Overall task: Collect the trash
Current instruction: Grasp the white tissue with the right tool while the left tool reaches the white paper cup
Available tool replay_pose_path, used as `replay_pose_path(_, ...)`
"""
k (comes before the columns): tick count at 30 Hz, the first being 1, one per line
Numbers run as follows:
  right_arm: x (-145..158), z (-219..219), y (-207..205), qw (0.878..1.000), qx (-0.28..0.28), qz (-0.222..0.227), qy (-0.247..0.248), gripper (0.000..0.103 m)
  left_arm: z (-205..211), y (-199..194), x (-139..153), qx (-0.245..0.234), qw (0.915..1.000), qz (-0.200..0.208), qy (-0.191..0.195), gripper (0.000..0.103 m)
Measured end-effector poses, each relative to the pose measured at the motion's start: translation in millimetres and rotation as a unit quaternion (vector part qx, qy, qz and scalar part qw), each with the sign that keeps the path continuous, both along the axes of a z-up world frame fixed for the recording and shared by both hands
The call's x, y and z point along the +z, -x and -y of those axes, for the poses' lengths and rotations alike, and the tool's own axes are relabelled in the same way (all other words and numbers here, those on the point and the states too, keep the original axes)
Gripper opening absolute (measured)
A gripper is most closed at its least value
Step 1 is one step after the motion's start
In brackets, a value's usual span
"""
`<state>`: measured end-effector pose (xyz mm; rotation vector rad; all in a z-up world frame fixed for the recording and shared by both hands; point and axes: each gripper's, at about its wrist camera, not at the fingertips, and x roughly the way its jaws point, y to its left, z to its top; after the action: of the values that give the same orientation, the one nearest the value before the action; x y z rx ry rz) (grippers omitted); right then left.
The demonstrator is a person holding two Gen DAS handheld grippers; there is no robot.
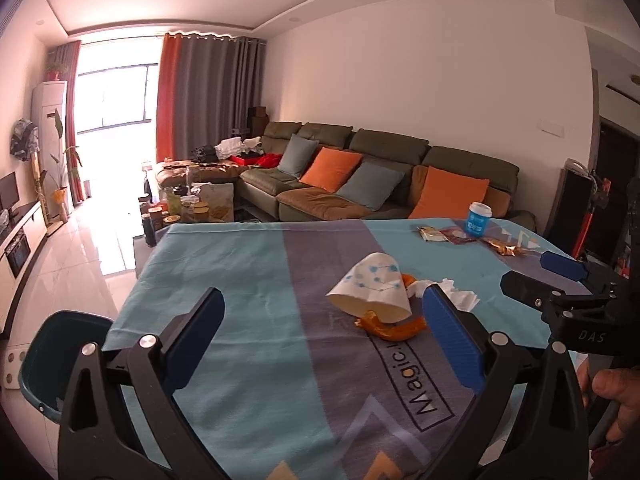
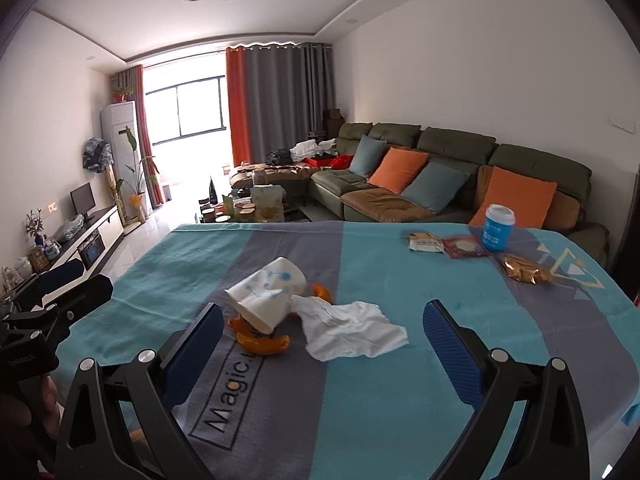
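Both grippers, left gripper (image 1: 320, 334) and right gripper (image 2: 322, 350), gape wide, empty, staged over table (image 2: 400, 380). Paper cup (image 2: 266, 298), peel (image 2: 262, 344), tissue (image 2: 352, 334) cluster at twelve o'clock; bin (image 1: 60, 360) waits at nine, likely for drop-off.

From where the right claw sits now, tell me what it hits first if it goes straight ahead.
Most likely the crumpled white tissue, which lies between the open fingers' line ahead of the right claw. The tipped paper cup and orange peel sit slightly left. Depth is uncertain.
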<state>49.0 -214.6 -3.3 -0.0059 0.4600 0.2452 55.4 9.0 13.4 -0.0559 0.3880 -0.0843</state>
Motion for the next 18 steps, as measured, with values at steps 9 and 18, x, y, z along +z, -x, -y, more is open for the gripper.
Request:
replay_pose_path(9,-8,7,-11,1.0,-0.013,-0.019,0.008,0.096,7,-17,-5,-0.014,0.9998,-0.011,-0.002,0.098)
replay_pose_path(18,-34,7,-57,0.996,-0.001,-0.088,0.018,0.096,16,-53,-11,-0.032,0.999,-0.03,0.006,0.098)
